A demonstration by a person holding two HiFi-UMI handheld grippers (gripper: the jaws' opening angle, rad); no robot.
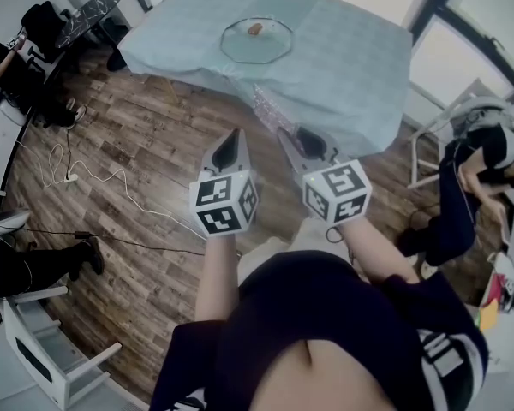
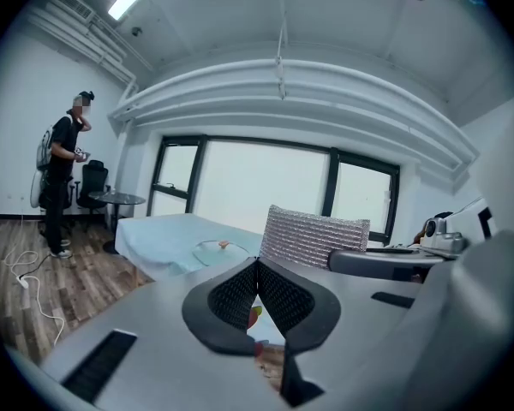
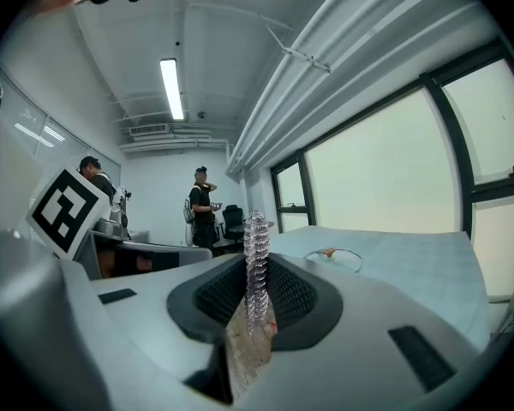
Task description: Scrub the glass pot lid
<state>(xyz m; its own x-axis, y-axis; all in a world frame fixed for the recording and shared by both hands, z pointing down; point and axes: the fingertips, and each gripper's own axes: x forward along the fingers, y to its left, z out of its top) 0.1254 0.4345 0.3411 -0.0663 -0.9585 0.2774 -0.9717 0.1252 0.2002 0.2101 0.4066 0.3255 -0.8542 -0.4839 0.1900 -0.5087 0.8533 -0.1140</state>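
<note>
- The lid (image 1: 255,41) lies flat on the cloth-covered surface (image 1: 351,50), near its middle, with its brown knob up.
- The left hand-held gripper (image 2: 256,268) has its jaws pressed together, with nothing between them.
- The right hand-held gripper (image 3: 255,291) is clamped on a silvery scrubber (image 3: 255,255), which stands on edge between the pads and sticks out past the jaw tips.
- Both hand-held grippers sit side by side over the wood floor (image 1: 146,152), short of the surface's near edge, with their tips pointing toward the surface.
- The lid is well apart from both, ahead of them and beyond that near edge; neither the jaws nor the scrubber touch it.
- In the left gripper view the lid shows ahead and slightly left of the jaws.
- In the right gripper view it shows ahead and to the right of the scrubber.
</note>
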